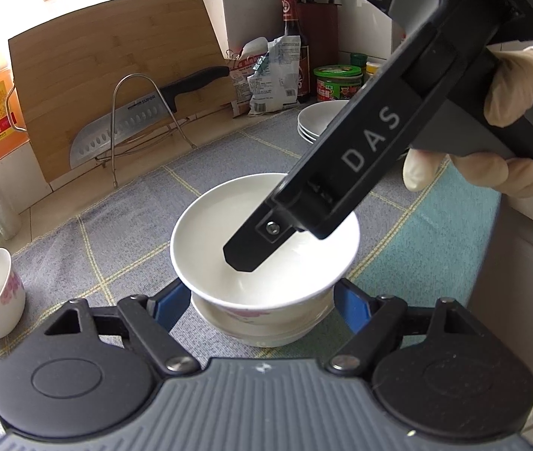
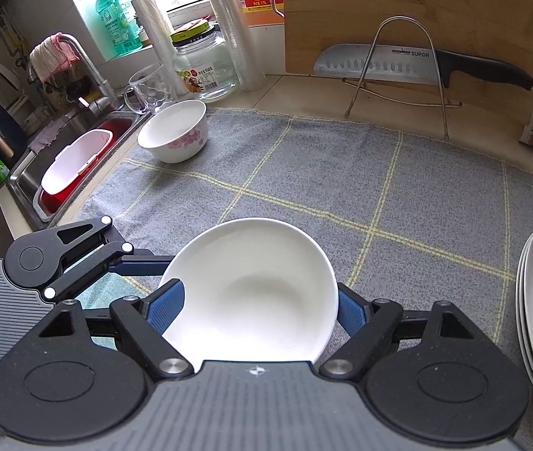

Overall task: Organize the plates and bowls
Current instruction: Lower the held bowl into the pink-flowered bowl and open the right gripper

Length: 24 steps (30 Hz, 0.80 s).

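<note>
Left wrist view: top bowl (image 1: pixel 258 248) nested upright, mouth up, round, in lower bowl (image 1: pixel 262 325) on table cloth (image 1: pixel 116 225). Right tool (image 2: pixel 260 310) clamps top bowl's rim. Left tool (image 1: pixel 260 302) grips lower bowl's sides.

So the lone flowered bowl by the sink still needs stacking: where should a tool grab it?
Take the bowl by its rim, coming from above: one pad inside, one outside the wall. It stands upright and open-mouthed, its round body looks wide for the jaws, and the cloth side is free, while a glass mug and a jar crowd the back.
</note>
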Tool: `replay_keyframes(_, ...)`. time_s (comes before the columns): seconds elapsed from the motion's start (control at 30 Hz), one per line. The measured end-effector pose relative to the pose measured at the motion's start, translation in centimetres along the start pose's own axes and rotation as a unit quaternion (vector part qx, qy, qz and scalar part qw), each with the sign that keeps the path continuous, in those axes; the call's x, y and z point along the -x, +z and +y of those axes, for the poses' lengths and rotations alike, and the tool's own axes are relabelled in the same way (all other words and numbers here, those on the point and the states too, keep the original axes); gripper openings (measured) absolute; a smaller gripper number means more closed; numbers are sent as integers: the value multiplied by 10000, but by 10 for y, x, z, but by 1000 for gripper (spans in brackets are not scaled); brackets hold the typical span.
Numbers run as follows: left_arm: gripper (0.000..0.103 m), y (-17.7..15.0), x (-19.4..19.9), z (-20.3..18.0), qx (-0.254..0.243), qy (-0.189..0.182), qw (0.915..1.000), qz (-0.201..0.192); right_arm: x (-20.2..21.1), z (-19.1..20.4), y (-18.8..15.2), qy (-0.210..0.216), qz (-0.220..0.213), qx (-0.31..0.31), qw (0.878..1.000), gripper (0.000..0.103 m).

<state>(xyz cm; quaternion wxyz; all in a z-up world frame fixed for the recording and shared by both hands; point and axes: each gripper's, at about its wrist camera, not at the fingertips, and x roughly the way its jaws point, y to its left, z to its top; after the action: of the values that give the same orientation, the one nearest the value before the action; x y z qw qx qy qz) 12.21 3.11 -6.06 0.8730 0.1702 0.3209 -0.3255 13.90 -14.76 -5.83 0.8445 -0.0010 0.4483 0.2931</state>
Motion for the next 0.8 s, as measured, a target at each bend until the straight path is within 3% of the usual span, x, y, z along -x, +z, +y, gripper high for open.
replay_keyframes(0.8, 83, -1, -5, 4, 54, -96, 9999, 79, -6, -1, -2, -28, 61, 5, 10000, 88)
